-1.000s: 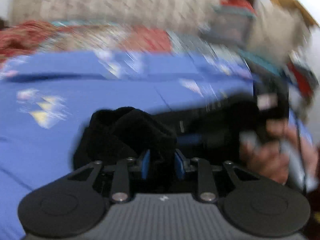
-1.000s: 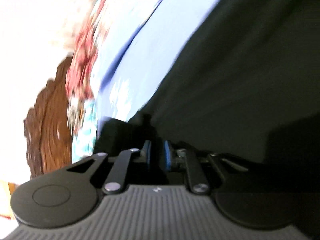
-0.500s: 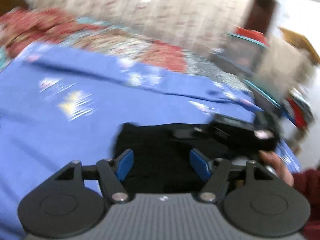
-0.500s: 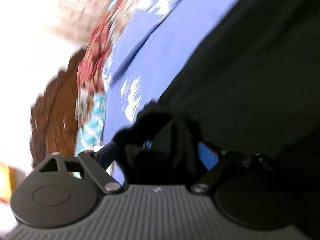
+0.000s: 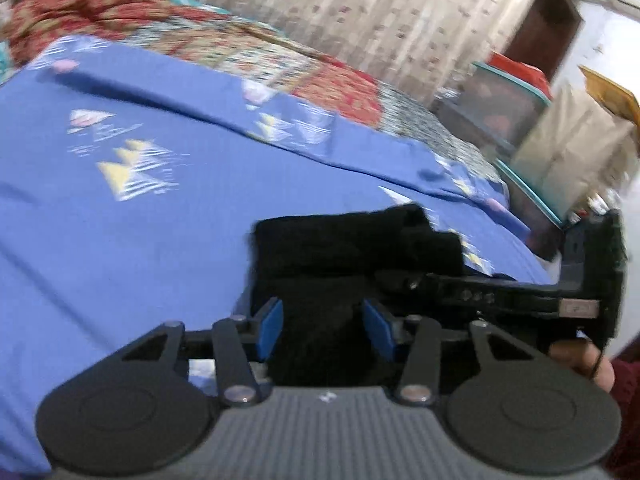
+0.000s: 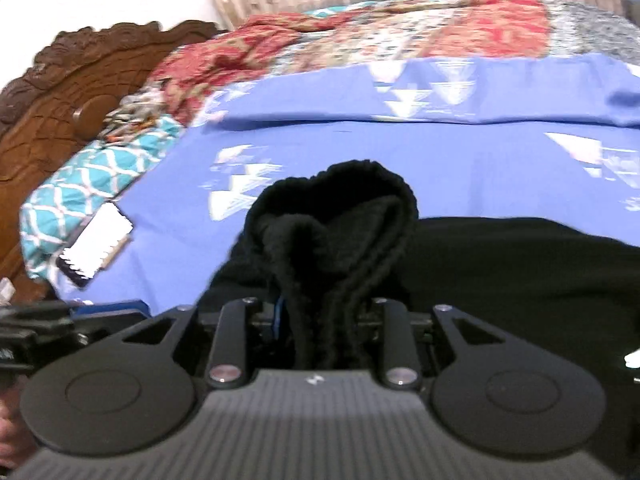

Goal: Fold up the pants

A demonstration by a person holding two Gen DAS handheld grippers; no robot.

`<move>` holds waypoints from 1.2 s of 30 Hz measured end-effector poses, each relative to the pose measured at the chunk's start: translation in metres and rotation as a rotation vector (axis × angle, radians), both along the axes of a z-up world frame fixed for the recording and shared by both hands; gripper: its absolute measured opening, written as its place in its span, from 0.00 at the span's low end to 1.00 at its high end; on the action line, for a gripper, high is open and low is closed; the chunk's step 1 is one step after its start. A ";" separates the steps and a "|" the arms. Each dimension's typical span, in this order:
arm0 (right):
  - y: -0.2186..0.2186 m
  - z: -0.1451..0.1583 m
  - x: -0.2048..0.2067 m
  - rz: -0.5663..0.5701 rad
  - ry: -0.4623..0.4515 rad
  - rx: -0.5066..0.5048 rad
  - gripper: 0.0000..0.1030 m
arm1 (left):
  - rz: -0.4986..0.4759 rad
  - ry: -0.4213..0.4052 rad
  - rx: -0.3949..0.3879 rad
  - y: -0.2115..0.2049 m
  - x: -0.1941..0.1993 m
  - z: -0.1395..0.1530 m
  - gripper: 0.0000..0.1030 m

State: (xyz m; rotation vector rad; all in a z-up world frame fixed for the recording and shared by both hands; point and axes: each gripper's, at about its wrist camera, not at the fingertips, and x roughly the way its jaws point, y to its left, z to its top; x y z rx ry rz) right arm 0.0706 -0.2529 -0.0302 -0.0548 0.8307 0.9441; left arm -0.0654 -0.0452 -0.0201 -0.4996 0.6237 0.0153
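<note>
Evidently the fold was at a re-grip stage, with both grippers taking fresh holds on the black pants (image 5: 352,248), which lay bunched on the blue bedsheet (image 5: 132,248) near the bed's front edge. The left gripper (image 5: 322,330) had just been closing, and dark cloth filled the gap between its blue pads (image 5: 269,330); the pads seemed to bear on the cloth at both sides, so it read as clamped on a gather of the pants. The right gripper (image 6: 320,322) had also just been closing. A thick ribbed hem or waistband of the pants (image 6: 340,216) stood up in a loop from between its fingers, and only a sliver of blue pad showed, so it too looked pinched on the fabric. From the left wrist view the right gripper (image 5: 520,296) lay just beside the left one, over the same end of the garment, with a hand (image 5: 584,360) behind it. A phone-like slab (image 6: 96,244) rested on the sheet by the patterned pillow (image 6: 80,184), well apart from the pants.

The next move would likely call for lifting both held points together, keeping the edge taut between them, and carrying it across the remaining cloth. The risk was a bulky, uneven gather slipping from one grip.
</note>
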 end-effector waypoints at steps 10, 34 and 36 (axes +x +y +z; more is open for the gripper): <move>-0.047 -0.031 0.031 -0.236 0.113 -0.022 0.62 | -0.184 0.220 0.124 -0.055 0.056 -0.046 0.43; -0.263 -0.050 0.063 -0.925 0.149 0.213 0.62 | -0.285 0.233 0.251 -0.113 0.176 -0.045 0.20; -0.260 -0.051 0.059 -0.902 0.152 0.185 0.45 | -0.274 0.215 0.348 -0.128 0.177 -0.047 0.21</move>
